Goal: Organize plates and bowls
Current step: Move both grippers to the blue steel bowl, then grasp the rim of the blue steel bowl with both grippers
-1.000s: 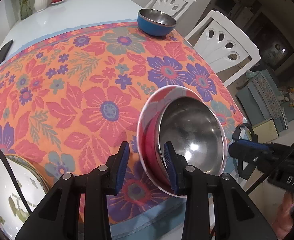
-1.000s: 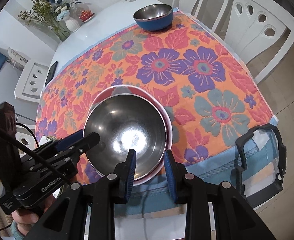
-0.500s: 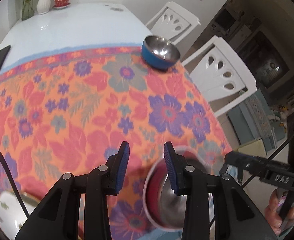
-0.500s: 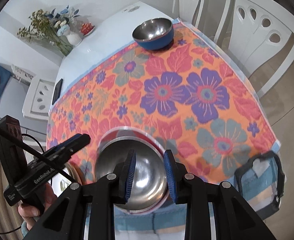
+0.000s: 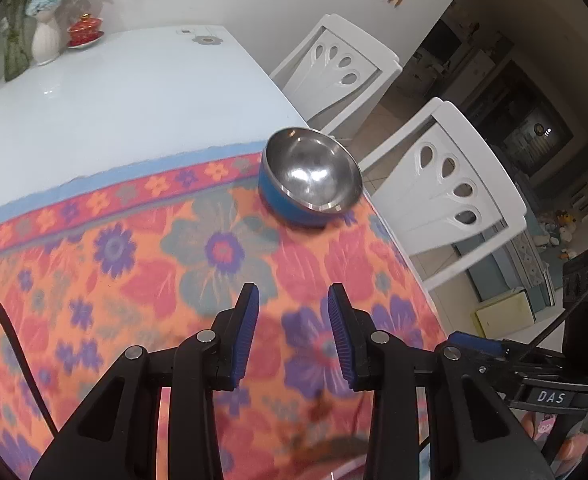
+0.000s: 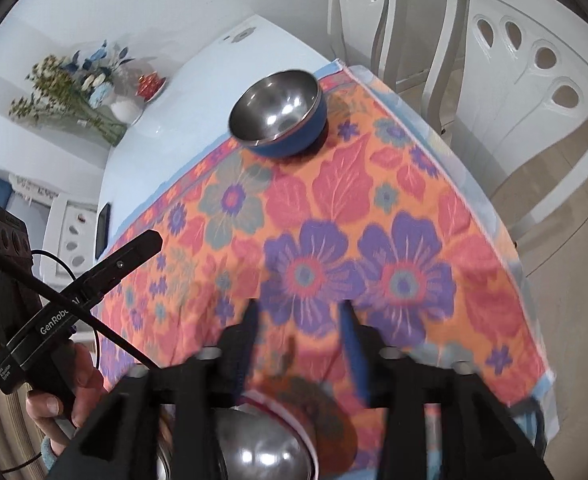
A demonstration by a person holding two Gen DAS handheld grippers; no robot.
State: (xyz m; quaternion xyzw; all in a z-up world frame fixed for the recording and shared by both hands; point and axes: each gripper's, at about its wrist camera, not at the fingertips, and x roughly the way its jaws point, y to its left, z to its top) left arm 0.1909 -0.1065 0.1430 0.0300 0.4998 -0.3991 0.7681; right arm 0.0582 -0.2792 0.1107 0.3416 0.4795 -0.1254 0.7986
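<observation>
Nearest, at the table's near edge under the right gripper: a steel bowl nested in a pink-rimmed dish, apparently already stacked, likely why neither tool grips it. Right jaws spread, empty, blurred. Left gripper alongside, jaws spread, empty, over the floral cloth. Far: blue bowl with steel inside, upright at the cloth's far right corner, beside the table's right edge, well apart from the stack. Judged next pickup; both tools aim its way.
</observation>
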